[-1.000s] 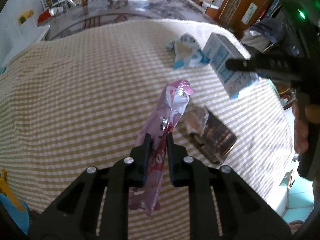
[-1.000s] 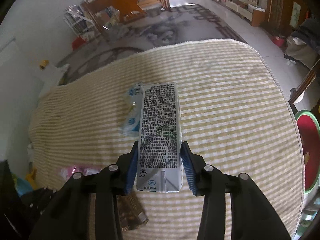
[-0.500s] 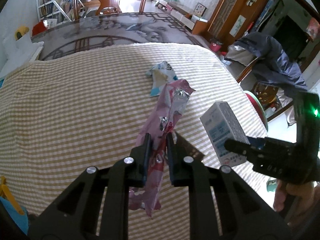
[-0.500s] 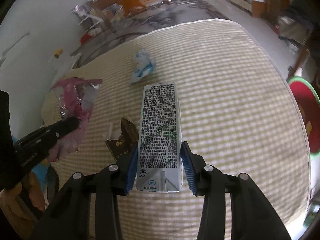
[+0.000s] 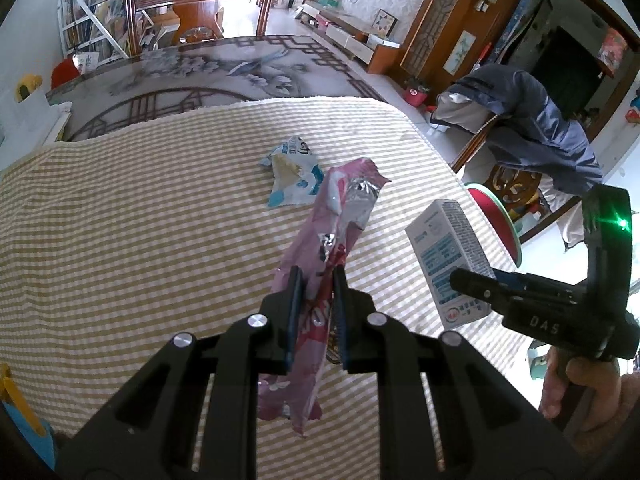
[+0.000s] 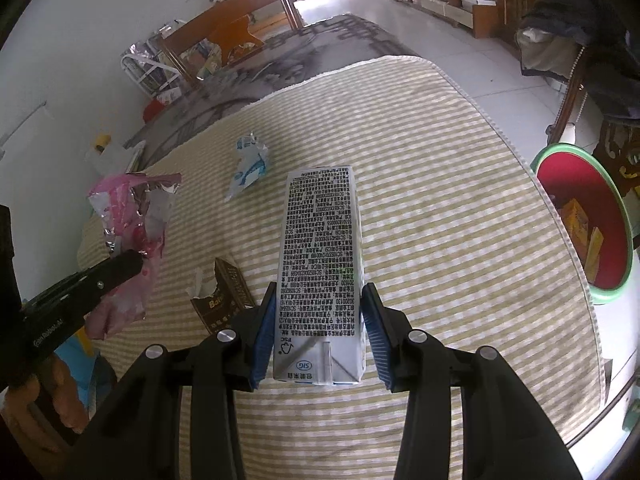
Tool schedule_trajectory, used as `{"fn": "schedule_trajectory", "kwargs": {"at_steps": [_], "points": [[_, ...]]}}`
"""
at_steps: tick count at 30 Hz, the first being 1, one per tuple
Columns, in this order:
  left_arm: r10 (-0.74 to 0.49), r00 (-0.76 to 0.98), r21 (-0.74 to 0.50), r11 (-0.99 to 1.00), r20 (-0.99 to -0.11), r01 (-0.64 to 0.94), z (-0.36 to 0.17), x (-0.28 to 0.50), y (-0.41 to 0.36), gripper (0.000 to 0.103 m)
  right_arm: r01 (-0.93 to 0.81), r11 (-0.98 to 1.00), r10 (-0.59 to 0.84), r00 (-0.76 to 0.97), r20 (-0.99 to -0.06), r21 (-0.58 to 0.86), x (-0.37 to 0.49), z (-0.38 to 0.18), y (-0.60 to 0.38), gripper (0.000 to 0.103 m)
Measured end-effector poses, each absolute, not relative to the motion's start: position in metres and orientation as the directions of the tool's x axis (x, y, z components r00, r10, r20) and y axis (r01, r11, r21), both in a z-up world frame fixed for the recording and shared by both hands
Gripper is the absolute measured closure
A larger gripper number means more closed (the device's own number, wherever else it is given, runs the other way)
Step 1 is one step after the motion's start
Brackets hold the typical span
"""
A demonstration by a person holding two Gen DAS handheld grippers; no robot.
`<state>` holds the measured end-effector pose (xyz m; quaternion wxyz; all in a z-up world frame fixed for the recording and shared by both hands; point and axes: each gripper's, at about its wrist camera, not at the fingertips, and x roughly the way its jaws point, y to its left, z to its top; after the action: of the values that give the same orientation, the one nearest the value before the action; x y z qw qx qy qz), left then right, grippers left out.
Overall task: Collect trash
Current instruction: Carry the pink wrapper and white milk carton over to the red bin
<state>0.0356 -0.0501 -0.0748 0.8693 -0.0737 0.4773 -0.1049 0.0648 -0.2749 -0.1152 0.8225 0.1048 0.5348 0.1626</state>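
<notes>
Seen from above: a counter (image 6: 440, 128) under a yellow-and-white striped cloth.

Far left: left hand-held gripper (image 6: 134, 266), clamped tight on a long pink foil wrapper (image 6: 132, 216), lifted clear of the cloth, torn silvery end upward.

Just right of it, flat on the cloth: a dark brown torn wrapper (image 6: 224, 300), partly hidden behind the right tool's finger.

Farther back, lying apart near the middle of the cloth: a crumpled blue-and-white wrapper (image 6: 250, 162).

Centre: right hand-held gripper (image 6: 320, 336), partly closed on a white drink carton (image 6: 320, 248), blue pads pressing both its sides, the printed face up, held above the cloth.

Far right, beyond and below the counter's edge: a round basin (image 6: 624, 280), red inside with a pale green rim, holding yellow and orange packets (image 6: 576, 220).

In the left wrist view, the same pink wrapper (image 5: 332, 248) between the fingers and the carton (image 5: 452, 256) to its right.
</notes>
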Motion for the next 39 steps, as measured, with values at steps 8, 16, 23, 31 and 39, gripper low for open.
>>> {"fn": "schedule_trajectory", "kwargs": {"at_steps": [8,16,23,31,39], "points": [[-0.249,0.533,-0.222,0.968,-0.808,0.115,-0.069,0.036,-0.056,0.088,-0.167,0.926,0.377,0.384,-0.843,0.338,0.066,-0.114,-0.277,0.063],[-0.249,0.543,-0.22,0.968,-0.802,0.118,-0.061,0.044,-0.078,0.088,-0.196,0.924,0.38,0.397,-0.835,0.327,0.073,-0.106,-0.291,0.063],[-0.258,0.543,-0.229,0.966,-0.799,0.121,-0.059,0.058,-0.106,0.088,-0.206,0.92,0.389,0.392,-0.834,0.333,0.087,-0.104,-0.314,0.063],[-0.264,0.53,-0.236,0.964,-0.806,0.122,-0.062,0.077,-0.136,0.088,-0.202,0.916,0.4,0.365,-0.841,0.348,0.106,-0.111,-0.346,0.063],[-0.266,0.517,-0.23,0.964,-0.813,0.134,-0.064,0.091,-0.168,0.088,-0.184,0.912,0.41,0.357,-0.839,0.367,0.115,-0.114,-0.377,0.063]]}}
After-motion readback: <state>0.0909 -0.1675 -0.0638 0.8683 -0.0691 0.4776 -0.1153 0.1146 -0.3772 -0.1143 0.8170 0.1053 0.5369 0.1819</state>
